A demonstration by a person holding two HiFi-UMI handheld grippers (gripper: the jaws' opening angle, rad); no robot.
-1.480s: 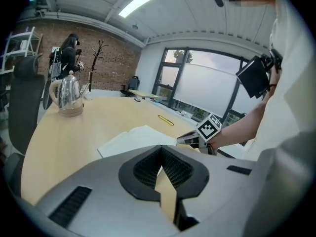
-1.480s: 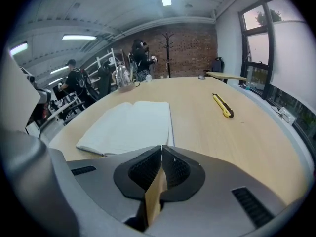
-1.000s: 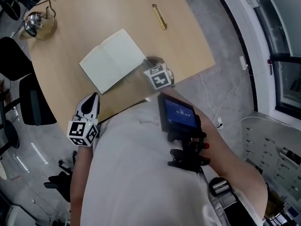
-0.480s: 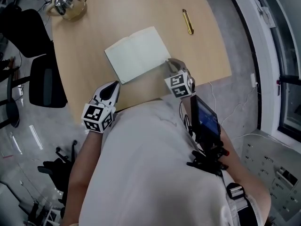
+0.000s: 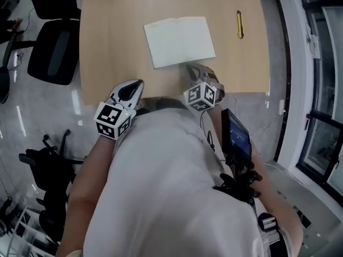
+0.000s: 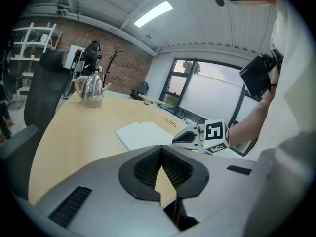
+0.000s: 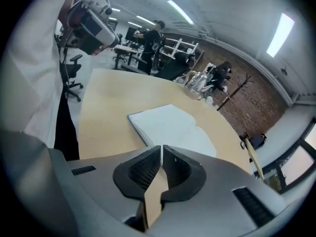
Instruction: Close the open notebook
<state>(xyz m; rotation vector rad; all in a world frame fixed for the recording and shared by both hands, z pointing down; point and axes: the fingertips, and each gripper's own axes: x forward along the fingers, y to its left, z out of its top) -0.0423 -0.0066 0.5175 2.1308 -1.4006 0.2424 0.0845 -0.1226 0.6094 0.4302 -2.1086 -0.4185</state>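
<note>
Okay, left first: your left hand-held gripper [image 5: 135, 85] hovers over the near edge of the tabletop [image 5: 110, 47], jaws pinched together and empty, parked clear of the work. The open notebook [image 5: 179, 40] lies flat mid-tabletop, pages up, not yet closed. Your right hand-held gripper [image 5: 191, 69], jaws also together and empty, sits just beside the notebook's near right corner, probably to nudge under that side and flip it. A yellow pen-like tool [image 5: 239, 24] lies well apart at the far right.
</note>
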